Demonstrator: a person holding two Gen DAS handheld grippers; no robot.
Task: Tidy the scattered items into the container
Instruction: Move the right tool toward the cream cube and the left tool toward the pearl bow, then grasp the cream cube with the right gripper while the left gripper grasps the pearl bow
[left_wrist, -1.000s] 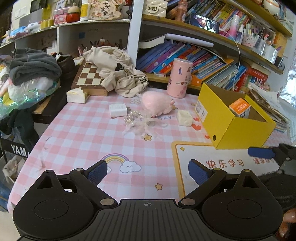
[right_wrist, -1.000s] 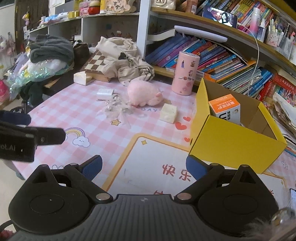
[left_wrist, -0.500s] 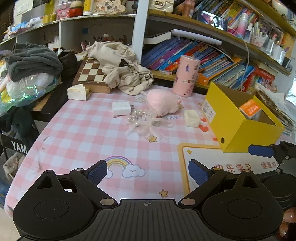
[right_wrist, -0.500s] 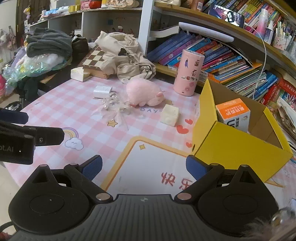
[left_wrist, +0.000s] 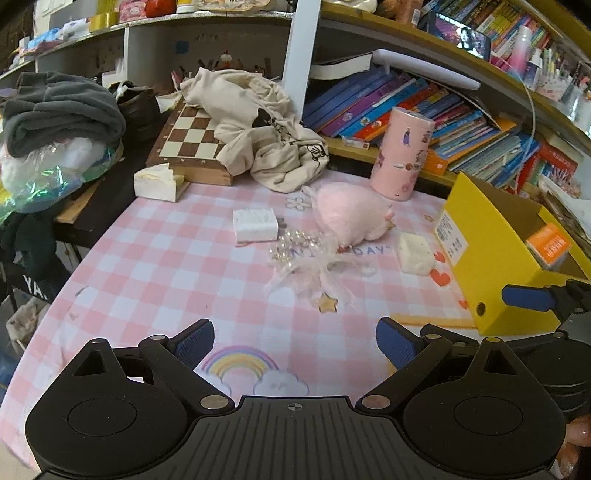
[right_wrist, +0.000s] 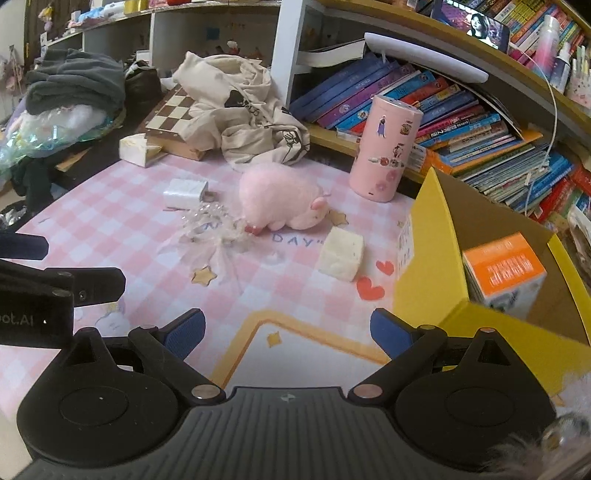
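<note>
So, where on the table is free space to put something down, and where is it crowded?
Free: the checked cloth between the white block and the rainbow print, and the mat left of the yellow box. Crowded: mid-table, where the plush, bead tangle and pale cube lie close together.

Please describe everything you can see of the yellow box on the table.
The yellow box looks like cardboard, yellow outside and plain brown inside. It stands upright and open-topped at the right side of the pink checked tablecloth. A white printed label is on the wall that faces the scattered items, and the left wrist view shows a small round hole low on that wall. Inside stands an orange and white carton. Neither hand-held gripper touches it.
</note>
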